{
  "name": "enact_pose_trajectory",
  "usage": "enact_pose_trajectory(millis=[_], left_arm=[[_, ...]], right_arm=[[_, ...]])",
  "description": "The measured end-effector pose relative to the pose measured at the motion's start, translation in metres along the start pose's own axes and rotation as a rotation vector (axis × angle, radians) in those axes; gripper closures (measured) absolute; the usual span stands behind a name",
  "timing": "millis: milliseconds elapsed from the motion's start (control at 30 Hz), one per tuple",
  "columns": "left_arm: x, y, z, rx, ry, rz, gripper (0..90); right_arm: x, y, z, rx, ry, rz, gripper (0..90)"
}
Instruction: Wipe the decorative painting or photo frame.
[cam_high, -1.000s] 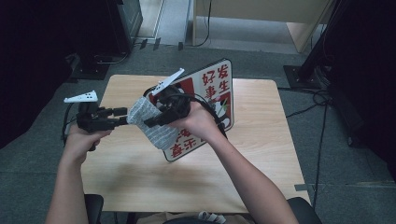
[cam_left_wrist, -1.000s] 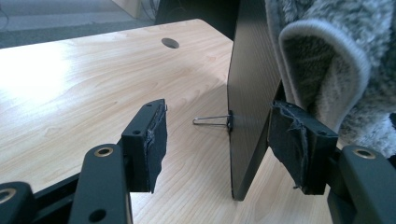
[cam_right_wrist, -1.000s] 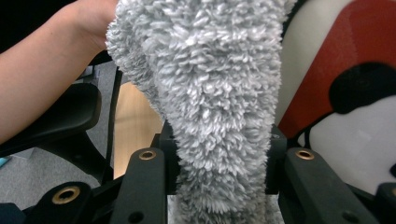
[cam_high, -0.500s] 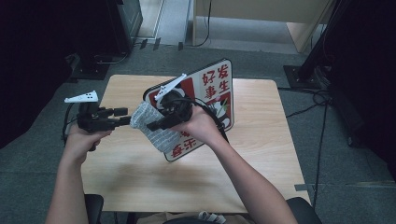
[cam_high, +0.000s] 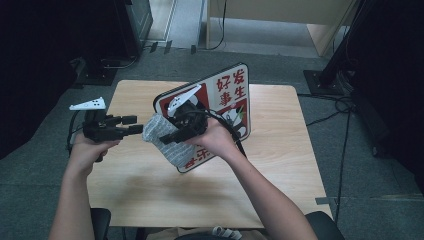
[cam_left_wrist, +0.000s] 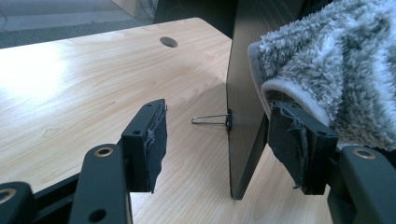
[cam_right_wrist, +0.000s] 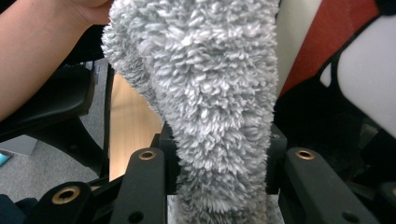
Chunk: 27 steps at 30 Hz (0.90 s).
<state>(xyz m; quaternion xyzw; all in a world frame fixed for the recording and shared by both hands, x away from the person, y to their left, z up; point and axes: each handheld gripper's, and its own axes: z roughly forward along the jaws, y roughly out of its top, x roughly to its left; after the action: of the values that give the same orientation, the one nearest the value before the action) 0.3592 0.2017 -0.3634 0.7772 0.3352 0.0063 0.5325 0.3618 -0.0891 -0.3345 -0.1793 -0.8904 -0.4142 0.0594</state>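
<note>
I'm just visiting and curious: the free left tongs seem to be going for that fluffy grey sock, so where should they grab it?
Probably the white cuff rim of the fluffy grey sock. It faces the open left tongs, one pad already beside it, so come in from their side. The right tongs pinch the sock's body.

My right gripper (cam_right_wrist: 219, 172) pinches a fluffy grey fleece sock (cam_right_wrist: 210, 93); my left gripper's (cam_left_wrist: 224, 144) pads are frayed matt cloth; table (cam_left_wrist: 70, 84) pale smooth wood-grain; board (cam_high: 235, 90) glossy printed.
</note>
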Motion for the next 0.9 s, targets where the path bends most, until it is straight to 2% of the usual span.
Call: enact_pose_trajectory(millis=[567,900], left_arm=[[-0.003,0.002,0.001,0.006,-0.007,0.008,37.8],[-0.008,0.005,0.002,0.01,-0.023,0.022,41.1]], right_arm=[[-0.001,-0.019,0.01,0.009,0.005,0.011,63.9],[-0.001,-0.028,0.016,0.017,0.0,0.007,63.9]])
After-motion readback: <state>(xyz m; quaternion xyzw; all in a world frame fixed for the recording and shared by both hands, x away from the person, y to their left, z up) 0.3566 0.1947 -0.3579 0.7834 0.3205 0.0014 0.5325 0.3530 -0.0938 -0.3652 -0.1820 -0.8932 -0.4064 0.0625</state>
